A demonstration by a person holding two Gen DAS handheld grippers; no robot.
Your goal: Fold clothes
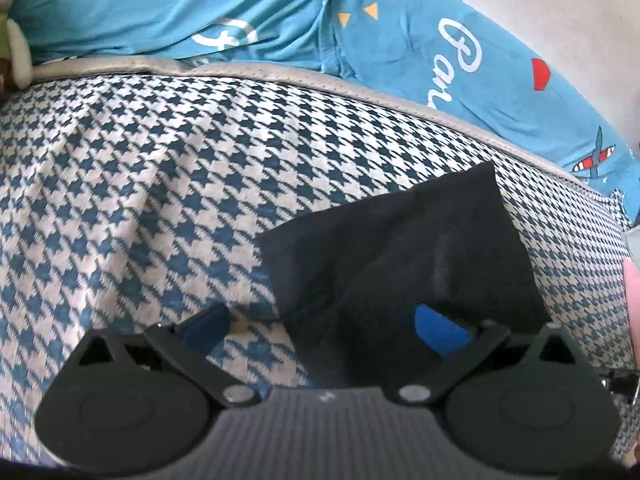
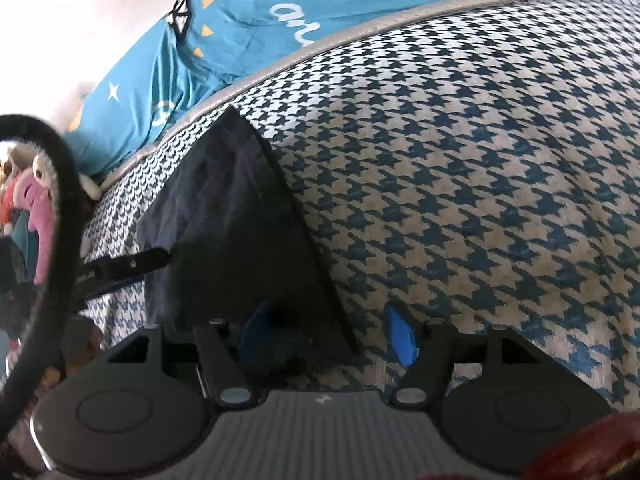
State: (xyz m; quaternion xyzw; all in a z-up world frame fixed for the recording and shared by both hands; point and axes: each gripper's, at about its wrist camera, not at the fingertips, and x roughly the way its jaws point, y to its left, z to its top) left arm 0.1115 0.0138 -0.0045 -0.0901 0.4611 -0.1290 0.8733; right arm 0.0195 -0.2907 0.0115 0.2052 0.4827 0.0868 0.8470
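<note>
A dark navy garment (image 1: 404,248) lies in a flat folded shape on a blue-and-white houndstooth cover (image 1: 160,168). It also shows in the right wrist view (image 2: 240,232). My left gripper (image 1: 324,328) is open; its near edge lies between the blue-padded fingers (image 1: 440,330), right pad against the cloth. My right gripper (image 2: 326,340) is open, with the garment's near corner between its fingers (image 2: 400,336). The left gripper's black finger (image 2: 128,266) reaches the garment's left edge in the right wrist view.
A turquoise printed sheet (image 1: 248,12) with white lettering lies beyond the cover's grey piped edge (image 1: 280,74), and shows in the right wrist view (image 2: 248,32). Plush toys (image 2: 36,200) sit at far left. A black cable (image 2: 64,184) loops past the right gripper.
</note>
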